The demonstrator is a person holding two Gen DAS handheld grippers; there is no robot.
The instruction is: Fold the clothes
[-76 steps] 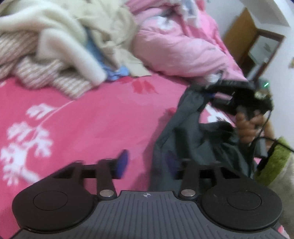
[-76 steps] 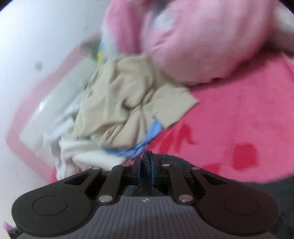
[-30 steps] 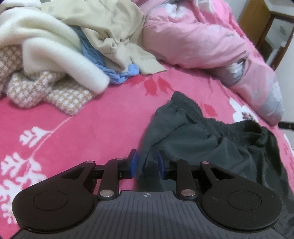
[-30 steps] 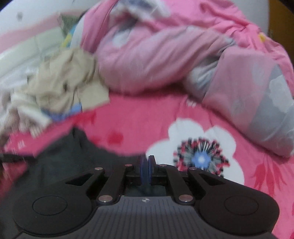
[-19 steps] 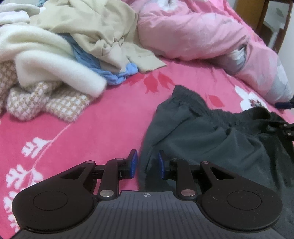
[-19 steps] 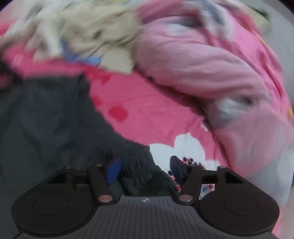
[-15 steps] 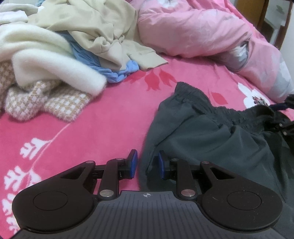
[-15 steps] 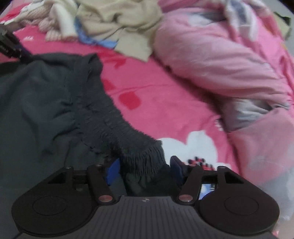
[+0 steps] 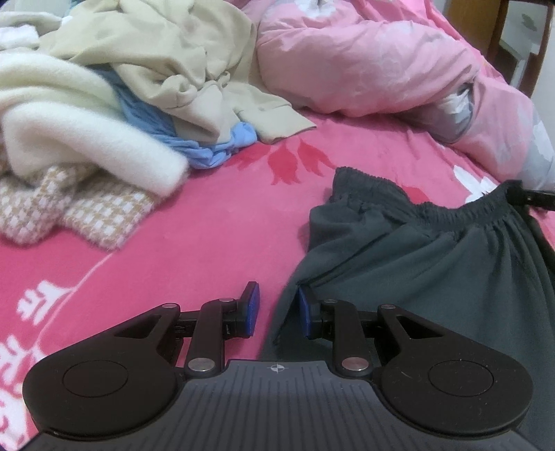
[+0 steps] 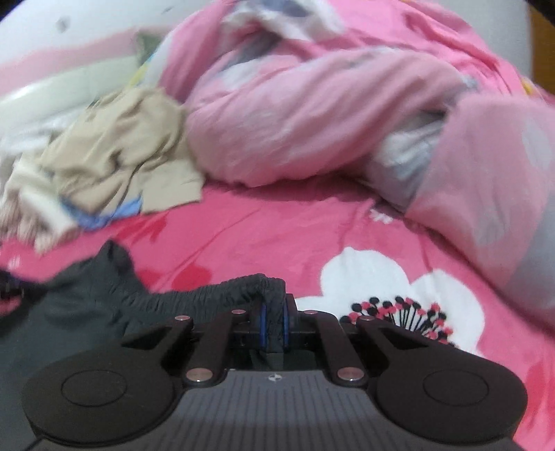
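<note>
A dark grey pair of shorts (image 9: 416, 263) lies crumpled on the pink bedsheet (image 9: 208, 225). My left gripper (image 9: 277, 310) hovers at their near left edge. Its blue pads stand apart, and the fabric's edge hangs between them beside the right pad, unpressed. My right gripper (image 10: 273, 322) has its jaws closing, and the pads pinch the elastic waistband (image 10: 222, 291). In the left wrist view the waistband (image 9: 451, 211) is pulled taut toward the right gripper (image 9: 530, 197) at the right edge.
A heap of clothes lies at the back left: a beige garment (image 9: 166, 52), a cream fleece (image 9: 86, 128), a blue piece (image 9: 208, 149) and a checkered knit (image 9: 86, 215). A bunched pink duvet (image 9: 364, 69) fills the back. Wooden furniture (image 9: 468, 20) stands beyond the bed.
My right gripper came down, opened around the waistband and closed on it, stretching the waistband out to the right. The left gripper barely shifted, its gap unchanged.
</note>
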